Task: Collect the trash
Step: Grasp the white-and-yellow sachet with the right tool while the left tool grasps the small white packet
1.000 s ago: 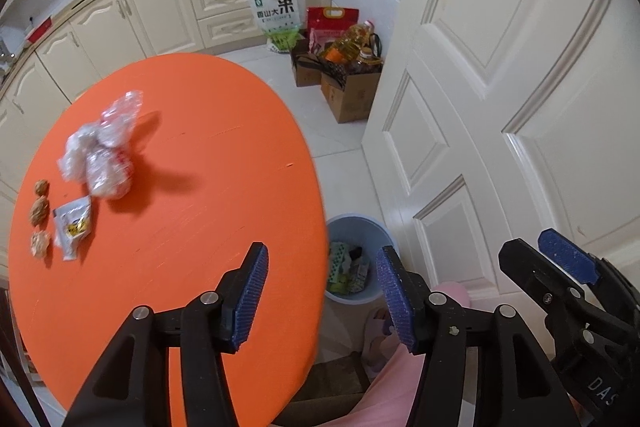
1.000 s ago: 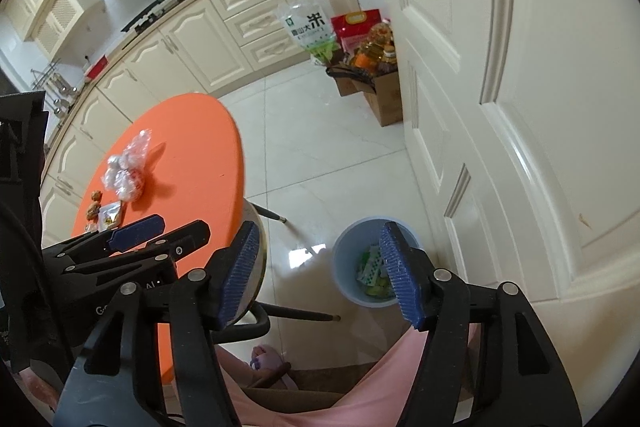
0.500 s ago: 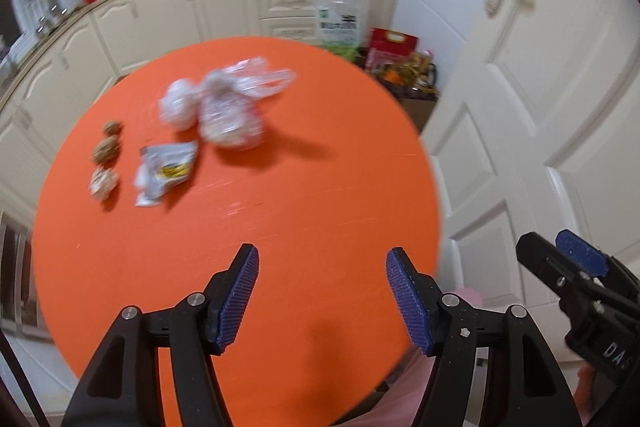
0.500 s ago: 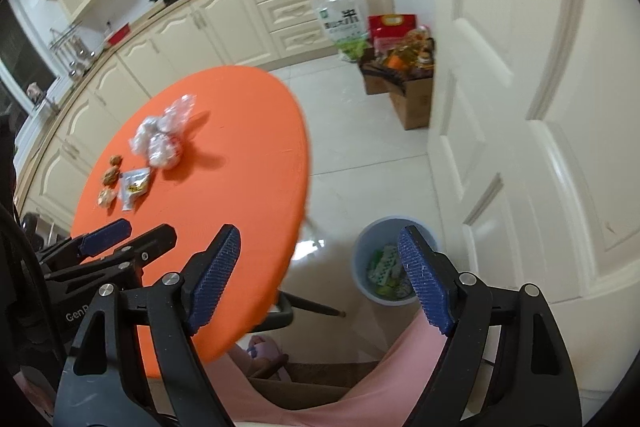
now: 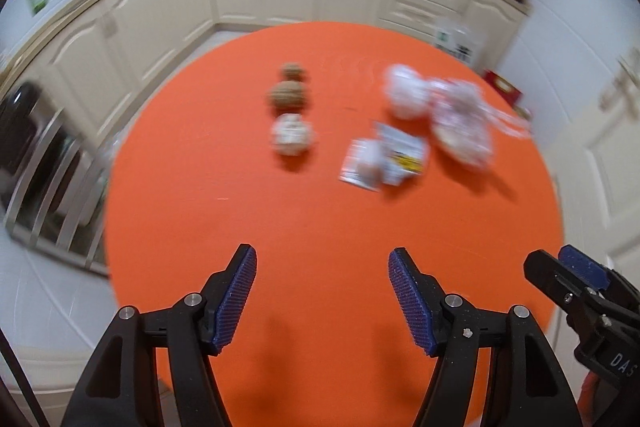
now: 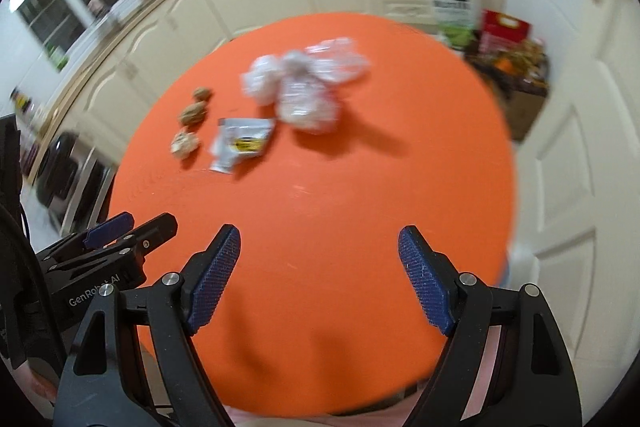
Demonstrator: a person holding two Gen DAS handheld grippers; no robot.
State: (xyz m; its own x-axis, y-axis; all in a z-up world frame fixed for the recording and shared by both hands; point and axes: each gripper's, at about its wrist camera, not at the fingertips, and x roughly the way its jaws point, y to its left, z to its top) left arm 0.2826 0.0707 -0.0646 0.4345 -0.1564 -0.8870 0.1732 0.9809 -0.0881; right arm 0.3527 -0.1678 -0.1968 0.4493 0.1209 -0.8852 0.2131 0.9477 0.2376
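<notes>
Both tongs hung open and empty over the near part of the orange bench [image 5: 328, 211], trash lying ahead of them.

Left tongs [image 5: 322, 291] and right tongs [image 6: 318, 273] had just been widening, with nothing between the blue pads. Well ahead of the right tongs, slightly to the left, lay the crumpled clear plastic bags [image 6: 304, 91], blurred. Just nearer sat a small torn white wrapper [image 6: 242, 143]. Left of it, three small crumpled balls [image 6: 192, 115] stood in a row running away from the tongs.
</notes>
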